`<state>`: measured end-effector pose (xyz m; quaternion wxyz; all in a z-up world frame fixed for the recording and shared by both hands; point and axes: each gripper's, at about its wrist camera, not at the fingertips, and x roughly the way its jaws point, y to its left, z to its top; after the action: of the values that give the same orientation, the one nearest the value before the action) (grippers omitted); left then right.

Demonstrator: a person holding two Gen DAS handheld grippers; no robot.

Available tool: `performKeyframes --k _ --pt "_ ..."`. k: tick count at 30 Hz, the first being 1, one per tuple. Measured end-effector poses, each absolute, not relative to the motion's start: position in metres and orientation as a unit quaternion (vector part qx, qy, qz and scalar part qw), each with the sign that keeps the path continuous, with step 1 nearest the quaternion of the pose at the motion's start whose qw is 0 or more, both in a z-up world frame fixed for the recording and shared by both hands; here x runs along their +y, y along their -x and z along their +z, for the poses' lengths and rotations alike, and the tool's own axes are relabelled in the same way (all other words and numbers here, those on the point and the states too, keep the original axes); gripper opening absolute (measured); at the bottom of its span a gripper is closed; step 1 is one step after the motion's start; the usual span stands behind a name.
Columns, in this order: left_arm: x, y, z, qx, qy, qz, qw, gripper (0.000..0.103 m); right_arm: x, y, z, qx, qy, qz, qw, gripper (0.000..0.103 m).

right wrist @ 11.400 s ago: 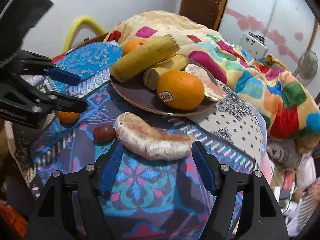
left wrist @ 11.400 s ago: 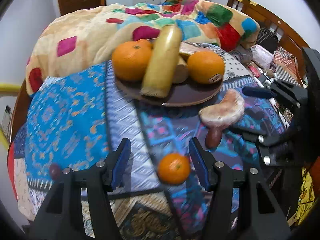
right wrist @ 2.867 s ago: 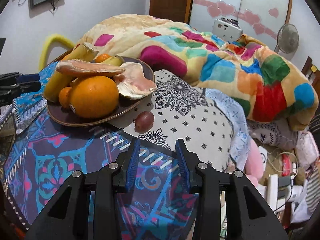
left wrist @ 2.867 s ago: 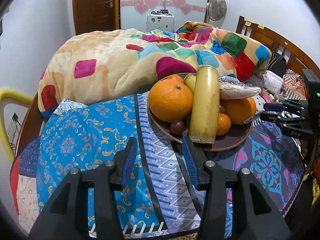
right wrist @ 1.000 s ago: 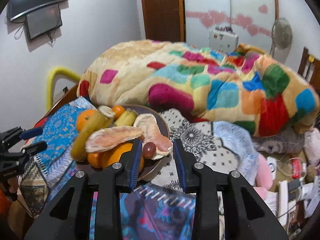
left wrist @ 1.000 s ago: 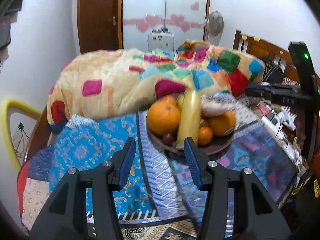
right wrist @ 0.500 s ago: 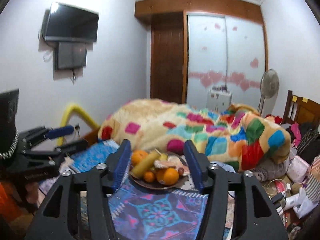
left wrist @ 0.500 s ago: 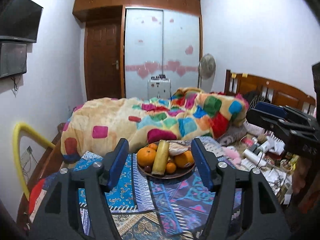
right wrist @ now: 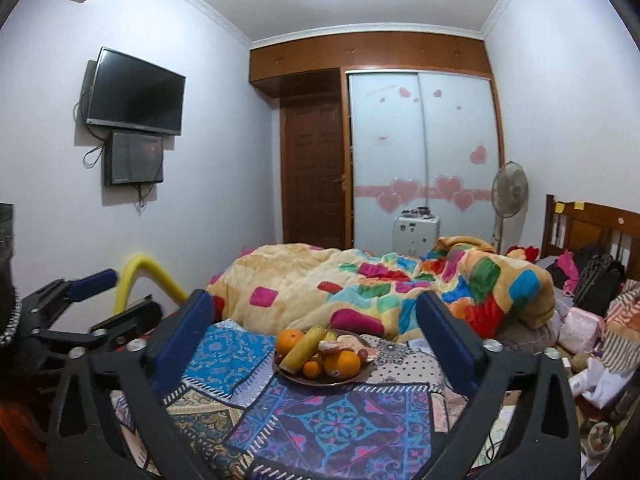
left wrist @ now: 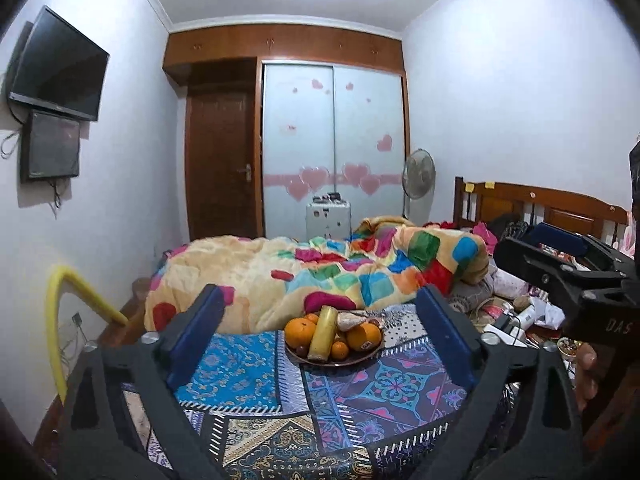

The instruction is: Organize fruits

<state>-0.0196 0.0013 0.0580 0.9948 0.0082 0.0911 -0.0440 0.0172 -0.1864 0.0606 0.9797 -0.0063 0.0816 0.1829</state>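
A brown plate (left wrist: 352,360) holds oranges (left wrist: 300,330), a long yellow banana (left wrist: 323,333), a small tangerine, a pale peeled fruit piece and dark grapes. It rests on a patchwork bedcover far ahead of both grippers. The plate also shows in the right wrist view (right wrist: 292,377). My left gripper (left wrist: 320,344) is open wide and empty, well back from the plate. My right gripper (right wrist: 316,344) is open wide and empty, also well back. Each gripper shows at the edge of the other's view.
A colourful quilt (left wrist: 340,272) is heaped behind the plate. A wooden headboard (left wrist: 540,204) and cluttered bags lie at the right. A yellow curved rail (left wrist: 60,320) stands left. A wall TV (right wrist: 134,94), wardrobe doors and a fan (right wrist: 510,192) stand at the back.
Both grippers have pulled far back and up from the plate and opened wider. All the loose fruits now lie on the plate.
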Motion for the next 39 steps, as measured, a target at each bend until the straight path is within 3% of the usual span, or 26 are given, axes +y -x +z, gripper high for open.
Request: performKeyframes --k 39 --pt "-0.004 0.033 0.056 0.082 -0.001 -0.046 0.996 0.103 -0.190 0.008 0.065 0.060 0.009 0.180 0.982 0.103"
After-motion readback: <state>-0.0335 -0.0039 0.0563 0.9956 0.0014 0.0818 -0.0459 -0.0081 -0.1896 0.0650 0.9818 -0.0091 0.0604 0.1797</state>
